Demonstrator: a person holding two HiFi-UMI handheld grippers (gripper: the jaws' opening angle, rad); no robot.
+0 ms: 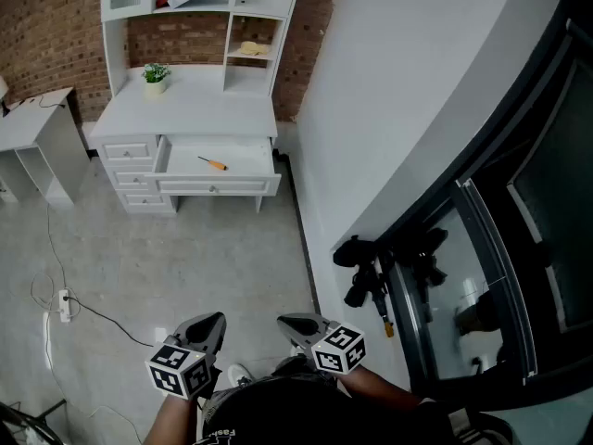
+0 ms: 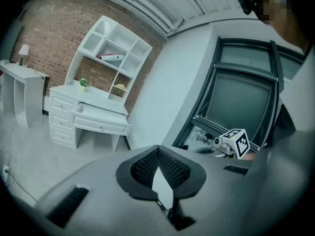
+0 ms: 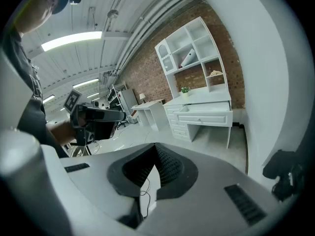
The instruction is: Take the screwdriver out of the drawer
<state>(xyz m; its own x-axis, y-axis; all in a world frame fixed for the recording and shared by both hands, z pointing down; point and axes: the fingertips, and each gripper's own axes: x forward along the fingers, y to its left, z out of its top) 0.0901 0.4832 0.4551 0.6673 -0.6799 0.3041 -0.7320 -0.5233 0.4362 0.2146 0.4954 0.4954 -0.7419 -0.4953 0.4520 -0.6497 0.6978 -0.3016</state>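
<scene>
Brick wall [image 1: 46,26] at the far end is backing a white surface [image 1: 185,119] w/ shelves above and a small plant [image 1: 155,75] on top.

Head view: the wide drawer [image 1: 218,185] is standing pulled open, and the screwdriver [image 1: 213,163] is lying flat and slantwise on its bare bottom, orange handle toward the right, thin shaft toward the left. I'm standing well apart from it, w/ a stretch of grey floor [image 1: 185,258] between us. Left tongs [image 1: 206,323] and right tongs [image 1: 301,324] are hanging low by my body, pointing fwd.

Left tongs view: the ribbed pads are meeting at the tips [image 2: 158,149], nothing between them. The drawer is showing far off to the left, front sticking out; the tool itself is too small to make out.

Right tongs view: same, pads are pressing together at the tips [image 3: 156,149], empty. The open drawer is sitting in the distance, right of centre.

Handling, as I'm judging it: a small, light, stiff tool. The smooth metal shaft is probably slippery and thin for the pads, so I'm planning to pinch across the orange handle, near its middle, approx. square to its length, after walking up and opening one pair of tongs.
</scene>
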